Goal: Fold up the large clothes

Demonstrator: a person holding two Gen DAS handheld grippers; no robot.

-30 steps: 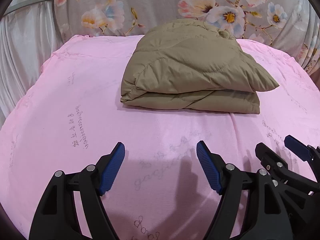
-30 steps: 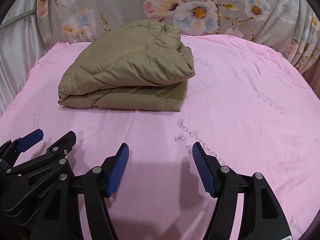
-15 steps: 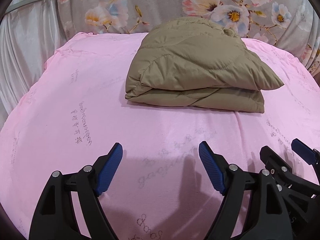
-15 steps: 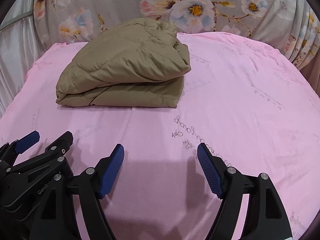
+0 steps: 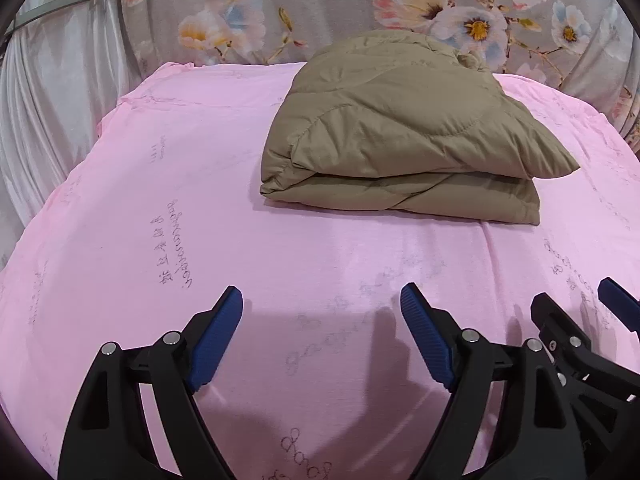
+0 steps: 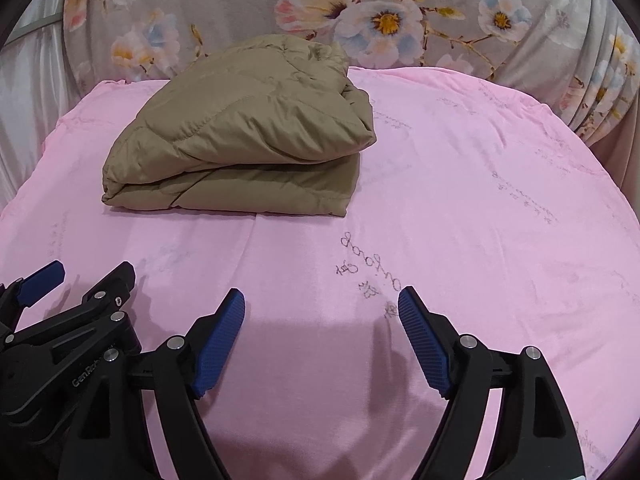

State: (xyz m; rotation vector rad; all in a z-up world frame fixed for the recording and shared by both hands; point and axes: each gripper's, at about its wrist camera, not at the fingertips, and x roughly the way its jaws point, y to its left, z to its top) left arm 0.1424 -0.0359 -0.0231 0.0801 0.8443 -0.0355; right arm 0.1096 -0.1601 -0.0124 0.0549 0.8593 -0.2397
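Observation:
A khaki quilted jacket (image 5: 400, 128) lies folded in a thick bundle on the pink sheet (image 5: 180, 208), toward the far side. It also shows in the right wrist view (image 6: 240, 136). My left gripper (image 5: 322, 304) is open and empty, low over the sheet, well short of the jacket. My right gripper (image 6: 322, 306) is open and empty too, beside the left one. The right gripper shows at the right edge of the left wrist view (image 5: 580, 320). The left gripper shows at the left edge of the right wrist view (image 6: 80, 284).
A grey floral fabric (image 5: 440, 12) hangs behind the sheet. A pale curtain (image 5: 44, 92) hangs at the left. The pink sheet (image 6: 480, 200) carries faint printed script. Its edges curve away at left and right.
Both grippers have tilted or drawn back a little, so the jacket sits slightly higher in both views. Both stay open and empty. The jacket has not moved.

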